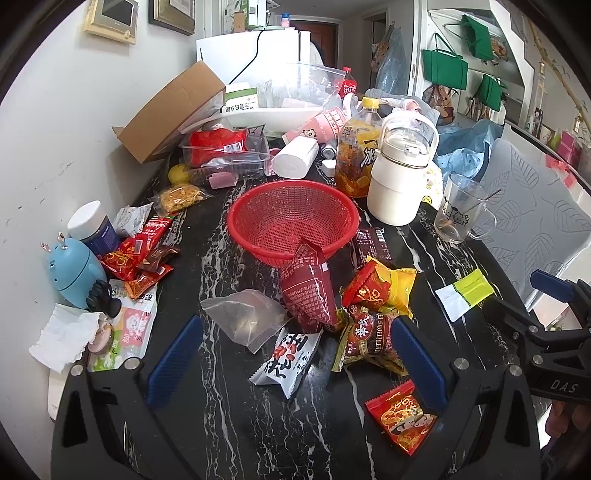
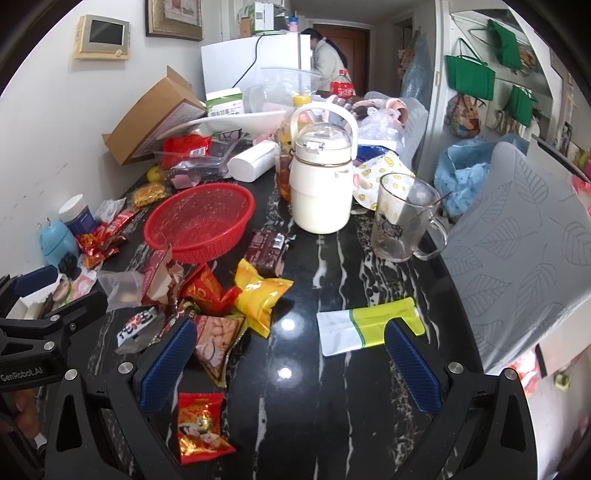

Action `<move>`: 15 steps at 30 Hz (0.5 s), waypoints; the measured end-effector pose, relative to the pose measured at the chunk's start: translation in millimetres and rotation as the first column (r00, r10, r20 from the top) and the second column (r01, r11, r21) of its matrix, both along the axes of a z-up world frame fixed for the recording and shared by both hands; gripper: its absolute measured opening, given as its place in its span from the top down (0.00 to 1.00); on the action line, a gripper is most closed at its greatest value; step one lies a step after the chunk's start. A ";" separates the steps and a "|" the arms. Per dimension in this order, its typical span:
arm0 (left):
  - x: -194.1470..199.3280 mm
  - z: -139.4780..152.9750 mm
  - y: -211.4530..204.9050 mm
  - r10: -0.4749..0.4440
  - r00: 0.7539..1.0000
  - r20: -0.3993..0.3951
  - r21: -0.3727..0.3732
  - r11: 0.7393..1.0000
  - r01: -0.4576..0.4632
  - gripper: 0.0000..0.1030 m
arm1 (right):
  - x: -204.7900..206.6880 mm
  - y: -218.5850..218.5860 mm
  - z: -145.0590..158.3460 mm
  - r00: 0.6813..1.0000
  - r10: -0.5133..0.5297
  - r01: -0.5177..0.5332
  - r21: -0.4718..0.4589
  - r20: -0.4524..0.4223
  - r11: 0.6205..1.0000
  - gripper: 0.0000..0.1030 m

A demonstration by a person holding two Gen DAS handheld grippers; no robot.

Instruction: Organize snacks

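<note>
Red mesh basket (image 1: 292, 221), round, empty.

glossy black marble table (image 2: 332, 258), red plastic mesh basket (image 1: 291, 221), shiny foil snack packets (image 1: 373, 291), clear glass mug (image 2: 402, 218)

i see a black desk (image 1: 236, 424) with white marble veins, pushed against a scuffed white wall (image 1: 74, 122) on my left. on that wall hang a small intercom screen (image 2: 103, 35) and a gilt picture frame (image 2: 173, 18). a white fridge (image 2: 255, 64) stands at the far end before a dark wooden door (image 2: 351, 44). green tote bags (image 2: 469, 77) hang on the right, near a grey leaf-patterned chair back (image 2: 524, 236).
</note>
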State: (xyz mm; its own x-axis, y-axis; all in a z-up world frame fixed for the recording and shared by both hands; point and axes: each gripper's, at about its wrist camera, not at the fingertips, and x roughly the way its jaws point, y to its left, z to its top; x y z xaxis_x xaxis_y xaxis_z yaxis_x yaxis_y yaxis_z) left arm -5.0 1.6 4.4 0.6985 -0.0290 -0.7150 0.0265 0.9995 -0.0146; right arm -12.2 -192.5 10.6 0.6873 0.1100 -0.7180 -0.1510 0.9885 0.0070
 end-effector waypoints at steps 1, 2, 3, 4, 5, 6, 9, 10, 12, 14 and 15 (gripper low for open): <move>-0.1 -0.2 0.1 0.000 1.000 -0.001 0.000 1.000 0.000 0.00 | 0.2 0.0 -0.4 1.000 0.000 0.000 0.000 -0.002 1.000 0.00; -0.1 -0.3 0.1 0.000 1.000 -0.001 0.000 1.000 0.000 0.00 | 0.4 0.3 -1.2 1.000 0.000 0.000 0.000 -0.004 1.000 0.00; -0.1 -0.4 0.3 0.001 1.000 -0.002 -0.001 1.000 -0.001 0.00 | 0.5 0.4 -1.8 1.000 -0.001 0.001 0.000 -0.006 1.000 0.00; -0.2 -0.6 1.0 0.000 1.000 -0.003 -0.003 1.000 0.000 0.00 | 0.6 0.2 -2.4 1.000 0.000 0.000 0.001 -0.009 1.000 0.00; -0.2 -0.7 1.5 0.001 1.000 -0.003 -0.004 1.000 -0.001 0.00 | 0.7 0.1 -2.9 1.000 0.000 0.000 0.002 -0.011 1.000 0.00; -0.4 -0.6 1.7 0.002 1.000 -0.003 -0.004 1.000 -0.002 0.00 | 0.6 0.1 -3.4 1.000 0.001 -0.001 0.003 -0.013 1.000 0.00; -0.4 -0.6 2.0 0.002 1.000 -0.003 -0.004 1.000 -0.002 0.00 | 0.0 0.7 -4.1 1.000 0.008 -0.008 0.006 -0.016 1.000 0.00; -0.4 -0.5 2.1 0.001 1.000 -0.003 -0.004 1.000 -0.001 0.00 | -0.4 1.1 -4.2 1.000 0.011 -0.011 0.007 -0.016 1.000 0.00; -0.7 -0.3 2.5 0.002 1.000 -0.001 -0.003 1.000 -0.002 0.00 | -1.6 2.2 -3.8 1.000 0.016 -0.016 0.005 -0.013 1.000 0.00; -0.7 0.0 3.0 0.002 1.000 -0.002 -0.005 1.000 -0.002 0.00 | -2.3 3.6 -3.3 1.000 0.020 -0.020 0.000 -0.010 1.000 0.00; -0.9 0.0 3.4 0.002 1.000 -0.002 -0.007 1.000 -0.002 0.00 | -2.9 4.4 -3.0 1.000 0.021 -0.021 -0.003 -0.008 1.000 0.00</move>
